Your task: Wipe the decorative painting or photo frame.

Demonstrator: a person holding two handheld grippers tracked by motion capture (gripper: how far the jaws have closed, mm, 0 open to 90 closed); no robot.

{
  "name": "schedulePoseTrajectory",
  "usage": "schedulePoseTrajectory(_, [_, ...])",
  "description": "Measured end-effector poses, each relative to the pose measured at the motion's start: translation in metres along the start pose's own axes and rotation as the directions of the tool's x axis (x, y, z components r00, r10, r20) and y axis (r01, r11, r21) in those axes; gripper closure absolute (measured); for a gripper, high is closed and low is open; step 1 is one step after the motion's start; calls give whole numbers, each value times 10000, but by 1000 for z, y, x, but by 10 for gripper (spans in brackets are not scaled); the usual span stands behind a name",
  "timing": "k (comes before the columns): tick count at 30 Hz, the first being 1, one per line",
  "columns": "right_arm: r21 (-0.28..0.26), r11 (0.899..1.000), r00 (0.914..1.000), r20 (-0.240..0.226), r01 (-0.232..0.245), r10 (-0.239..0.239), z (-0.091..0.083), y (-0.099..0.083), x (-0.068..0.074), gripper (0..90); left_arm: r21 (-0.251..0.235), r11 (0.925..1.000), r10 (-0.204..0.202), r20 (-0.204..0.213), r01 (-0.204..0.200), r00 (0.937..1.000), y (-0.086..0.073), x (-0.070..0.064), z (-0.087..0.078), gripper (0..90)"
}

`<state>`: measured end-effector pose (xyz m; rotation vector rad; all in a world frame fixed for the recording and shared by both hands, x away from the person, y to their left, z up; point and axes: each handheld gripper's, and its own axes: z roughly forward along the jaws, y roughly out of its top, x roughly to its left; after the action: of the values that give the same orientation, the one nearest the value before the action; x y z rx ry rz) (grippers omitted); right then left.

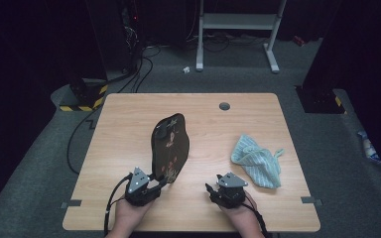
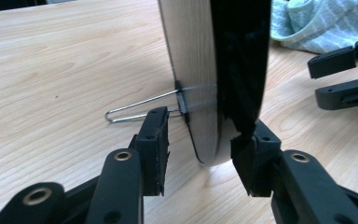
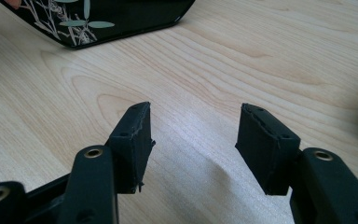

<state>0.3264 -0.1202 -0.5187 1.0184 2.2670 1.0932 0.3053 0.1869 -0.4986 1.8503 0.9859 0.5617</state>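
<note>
Black lacquered board (image 1: 170, 148), painted with pale leaves and twigs, stands on edge on the desk (image 1: 129, 124), its near lower end between the jaws of the left gripper (image 1: 159, 184). In the left gripper view that gripper (image 2: 199, 140) straddles the board's (image 2: 214, 70) bottom edge: the right jaw lies against the glossy black face, while the left jaw stands just off the pale wooden back, so the jaws are spread about the board rather than pinched on it. A thin wire stand (image 2: 142, 106) juts from a small black clip on the back and rests on the desk beside the left jaw.

Right gripper (image 1: 213, 189) sits near the front edge of the desk, well apart from the board. In the right gripper view its jaws (image 3: 193, 140) gape wide over bare wood and hold nothing, with the board's patterned face (image 3: 98, 18) farther off at the upper left.

Beyond and to the right lies a crumpled light-blue striped cloth (image 1: 258, 161). Farther back, a round grey grommet (image 1: 224, 106) sits in the desk near its far edge.
</note>
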Motion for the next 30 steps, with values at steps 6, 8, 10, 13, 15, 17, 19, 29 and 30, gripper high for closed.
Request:
schedulePoseTrajectory(6, [-38, 10000, 9998, -196, 22, -22, -1, 3, -2, 450, 13, 9998, -200, -427, 201, 9989, -4, 10, -5, 565])
schedulePoseTrajectory(8, [-46, 10000, 9997, -243, 24, -25, 0, 4, -3, 451, 40, 9997, -248, -506, 250, 9984, -5, 13, -5, 563])
schedulePoseTrajectory(10, [-27, 10000, 9997, -259, -50, 49, 0, 4, -4, 460, 57, 9995, -312, -585, 316, 9978, -5, 16, -6, 557])
schedulePoseTrajectory(13, [4, 9999, 9993, -353, -108, 109, 1, 5, -6, 474, 53, 9994, -335, -687, 340, 9971, -5, 18, -7, 555])
schedulePoseTrajectory(15, [44, 10000, 9992, -385, -73, 74, 2, 5, -5, 478, 66, 9995, -318, -722, 324, 9969, -5, 20, -8, 554])
schedulePoseTrajectory(17, [35, 10000, 9992, -389, -72, 73, 2, 4, -5, 478, 62, 9993, -376, -812, 382, 9960, -5, 22, -7, 555])
schedulePoseTrajectory(19, [50, 10000, 9992, -391, -83, 85, 3, 4, -5, 481, 75, 9992, -385, -897, 393, 9952, -5, 24, -7, 557])
schedulePoseTrajectory(29, [130, 9998, 9997, -224, -118, 121, -1, -1, -7, 474, 120, 9971, -731, -1177, 750, 9904, -4, 39, -3, 557])
schedulePoseTrajectory(30, [117, 9999, 9997, -199, -125, 127, -1, -1, -7, 474, 128, 9970, -746, -1206, 767, 9899, -4, 40, -2, 557])
